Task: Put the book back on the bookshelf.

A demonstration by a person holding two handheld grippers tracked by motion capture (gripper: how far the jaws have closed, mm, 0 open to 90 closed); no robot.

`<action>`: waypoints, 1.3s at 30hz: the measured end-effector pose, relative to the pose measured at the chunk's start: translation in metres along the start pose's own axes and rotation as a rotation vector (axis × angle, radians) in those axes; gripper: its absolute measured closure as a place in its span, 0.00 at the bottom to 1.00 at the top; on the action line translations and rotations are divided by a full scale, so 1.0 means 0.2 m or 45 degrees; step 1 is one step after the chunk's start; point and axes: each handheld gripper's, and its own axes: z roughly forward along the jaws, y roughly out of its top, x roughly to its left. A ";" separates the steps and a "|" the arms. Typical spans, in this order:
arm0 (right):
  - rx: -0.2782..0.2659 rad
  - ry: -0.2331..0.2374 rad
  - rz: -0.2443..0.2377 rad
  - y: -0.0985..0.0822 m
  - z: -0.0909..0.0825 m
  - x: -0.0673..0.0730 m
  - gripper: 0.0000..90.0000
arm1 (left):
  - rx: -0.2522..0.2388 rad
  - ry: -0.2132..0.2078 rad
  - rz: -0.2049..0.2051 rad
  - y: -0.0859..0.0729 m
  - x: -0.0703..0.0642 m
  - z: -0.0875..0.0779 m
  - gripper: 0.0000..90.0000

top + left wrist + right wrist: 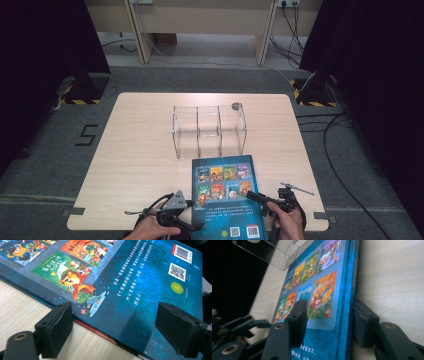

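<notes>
1. Here, the blue book [226, 197] lies flat at the bench's [140, 165] near edge, its far edge just beside the clear organizer [209, 131].
2. My left claw [113, 327] is spread across the book's left edge.
3. My right claw [329, 320] is spread astride the right edge, pads not pressing.

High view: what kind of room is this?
Probably a lab recording setup: a lone wooden table on grey carpet, black curtains on both sides, and hazard-striped stand bases with cables across the floor.
</notes>
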 end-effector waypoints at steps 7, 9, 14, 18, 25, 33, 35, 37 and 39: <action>0.089 0.098 -0.012 -0.01 0.00 -0.02 0.68 | 0.006 0.017 0.007 0.00 0.00 -0.01 0.15; 0.081 0.156 -0.010 0.00 0.00 -0.02 0.72 | 0.012 0.029 0.019 0.00 0.01 -0.01 0.15; 0.121 0.315 0.015 -0.02 0.03 0.02 0.78 | 0.004 0.024 0.002 0.00 0.02 -0.01 0.16; 0.084 0.295 -0.072 0.00 0.02 0.04 0.79 | -0.006 0.015 -0.017 0.00 0.02 -0.01 0.17; 0.022 0.299 -0.119 0.00 0.00 0.08 0.82 | -0.017 0.030 -0.048 0.00 0.04 -0.02 0.16; -0.095 0.368 -0.224 0.01 -0.05 0.16 0.86 | -0.012 -0.021 -0.063 0.00 0.04 -0.03 0.18; -0.119 0.381 -0.242 0.01 -0.05 0.19 0.87 | -0.005 -0.027 -0.058 0.00 0.04 -0.03 0.20; -0.117 0.402 -0.270 0.02 -0.04 0.20 0.88 | -0.006 -0.036 -0.081 0.01 0.04 -0.04 0.24; -0.113 0.403 -0.292 0.02 -0.04 0.21 0.87 | 0.014 -0.034 -0.088 0.01 0.04 -0.05 0.25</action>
